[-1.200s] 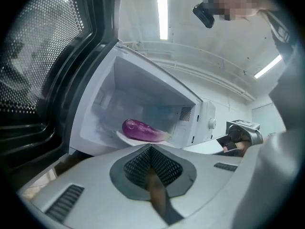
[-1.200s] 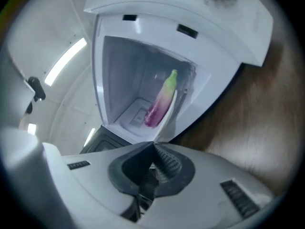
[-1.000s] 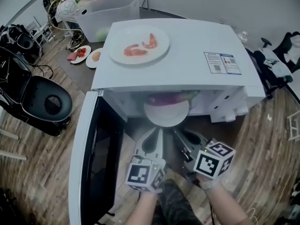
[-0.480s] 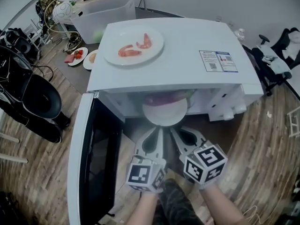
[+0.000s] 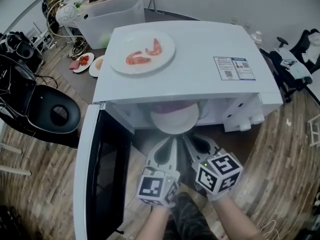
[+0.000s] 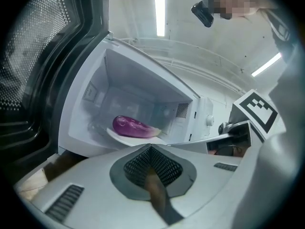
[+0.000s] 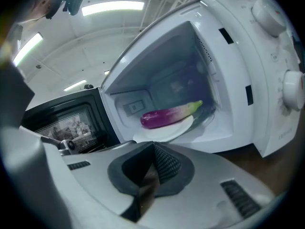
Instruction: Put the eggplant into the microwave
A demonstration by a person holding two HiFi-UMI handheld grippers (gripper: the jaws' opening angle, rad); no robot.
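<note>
Microwave [image 5: 200,54], door open: eggplant [image 7: 169,114] lies on white plate [image 7: 162,132] inside the cavity. Second plate [image 5: 150,66] on microwave roof carries pink food pieces. Left tongs [image 6: 151,147] and right tongs [image 7: 153,144] both closed together, empty, just outside the opening.

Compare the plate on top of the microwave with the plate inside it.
The top plate rests in the open on the roof of the microwave; the inner plate sits in its cavity. The top plate carries pink pieces, the inner plate the purple eggplant. Both are white and round.
</note>
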